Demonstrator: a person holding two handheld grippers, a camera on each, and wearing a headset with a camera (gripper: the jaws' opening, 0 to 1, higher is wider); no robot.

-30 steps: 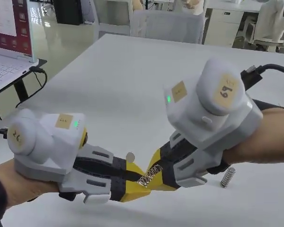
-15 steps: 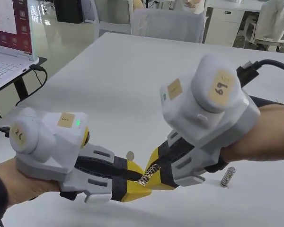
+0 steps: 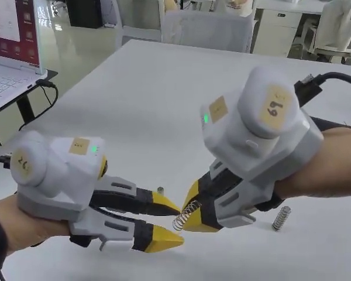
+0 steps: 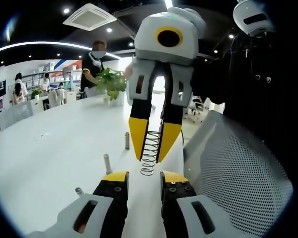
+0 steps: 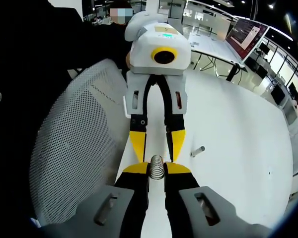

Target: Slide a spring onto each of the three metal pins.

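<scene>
Head view, and the two grippers are nose to nose, low over the white table point(image 3: 134, 88). The right gripper point(image 3: 190, 212) has a spring point(image 3: 185, 215) pinched between its yellow tips. The coil pokes out at a tilt toward the left gripper point(image 3: 178, 225), its free end close above the tabletop; whether it touches, I can't tell. The left gripper's jaws are spread wide, one above the other, and their tips stop just short of the spring. Just behind those tips a pin point(image 3: 160, 190) stands upright on the table. Off beyond the right gripper, a loose spring point(image 3: 281, 218) sits on the table, leaning.

In the left gripper view, the held spring hangs from the right gripper's clamped tips, lined up with the gap between the left's open jaws. In the right gripper view, there's the spring end-on, squeezed between the yellow tips, and the left gripper faces it with its jaws apart.
</scene>
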